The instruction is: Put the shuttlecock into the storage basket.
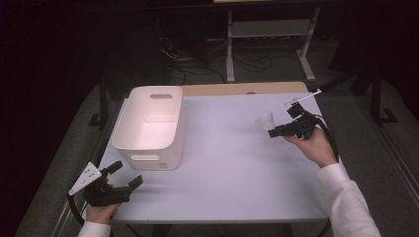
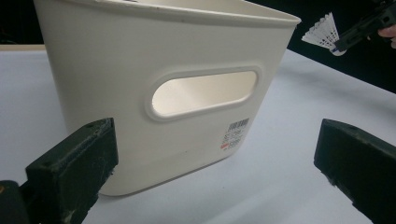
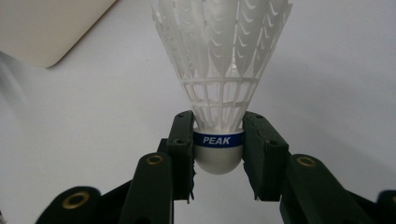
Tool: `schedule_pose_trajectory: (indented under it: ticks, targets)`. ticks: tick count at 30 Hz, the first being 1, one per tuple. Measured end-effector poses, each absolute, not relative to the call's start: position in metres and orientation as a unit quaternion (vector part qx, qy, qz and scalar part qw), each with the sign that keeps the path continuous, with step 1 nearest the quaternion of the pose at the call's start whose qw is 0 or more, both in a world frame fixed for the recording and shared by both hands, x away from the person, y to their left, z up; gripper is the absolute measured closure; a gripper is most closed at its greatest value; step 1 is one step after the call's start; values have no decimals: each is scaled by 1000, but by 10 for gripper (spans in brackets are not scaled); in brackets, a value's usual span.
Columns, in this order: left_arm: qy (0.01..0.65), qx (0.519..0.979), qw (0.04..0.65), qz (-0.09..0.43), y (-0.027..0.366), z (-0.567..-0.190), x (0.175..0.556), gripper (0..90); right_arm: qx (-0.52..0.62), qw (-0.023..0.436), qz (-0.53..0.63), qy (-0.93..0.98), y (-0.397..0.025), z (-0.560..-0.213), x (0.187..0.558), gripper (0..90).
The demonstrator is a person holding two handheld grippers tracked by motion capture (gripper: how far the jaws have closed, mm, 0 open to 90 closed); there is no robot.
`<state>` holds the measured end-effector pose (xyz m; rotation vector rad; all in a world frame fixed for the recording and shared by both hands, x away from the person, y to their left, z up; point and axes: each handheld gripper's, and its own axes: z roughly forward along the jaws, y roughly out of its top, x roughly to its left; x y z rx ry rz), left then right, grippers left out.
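Note:
A white plastic shuttlecock [image 3: 219, 60] with a blue "PEAK" band is clamped by its cork between the jaws of my right gripper [image 3: 218, 140]. In the high view that right gripper [image 1: 274, 132] holds the shuttlecock [image 1: 265, 121] above the table's right side. The shuttlecock [image 2: 323, 32] also shows far off in the left gripper view. A white bin [image 1: 148, 126] with handle slots stands at the left of the table. My left gripper [image 1: 125, 175] is open near the front left corner, facing the bin [image 2: 154, 60] from close by, nothing between its jaws.
The table [image 1: 237, 168] has a pale top with a wooden strip along its far edge. A white shelf frame [image 1: 269, 29] and cables stand on the dark floor beyond.

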<state>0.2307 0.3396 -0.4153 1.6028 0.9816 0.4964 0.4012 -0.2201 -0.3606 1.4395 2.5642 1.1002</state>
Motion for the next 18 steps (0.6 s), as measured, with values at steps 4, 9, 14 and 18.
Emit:
schedule_pose_trajectory:
  ticks: [4, 9, 14, 18]
  targets:
    - [418, 681, 563, 211, 339, -415, 230, 0, 451, 4, 358, 818, -217, -353, 404, 643]
    - [418, 681, 563, 210, 339, -415, 230, 0, 447, 5, 361, 819, -215, -348, 405, 643]
    - [418, 682, 562, 210, 339, -415, 230, 0, 443, 8, 369, 817, -212, -337, 407, 643]
    - [418, 682, 562, 209, 340, -415, 230, 0, 441, 11, 369, 818, -210, -331, 408, 643]
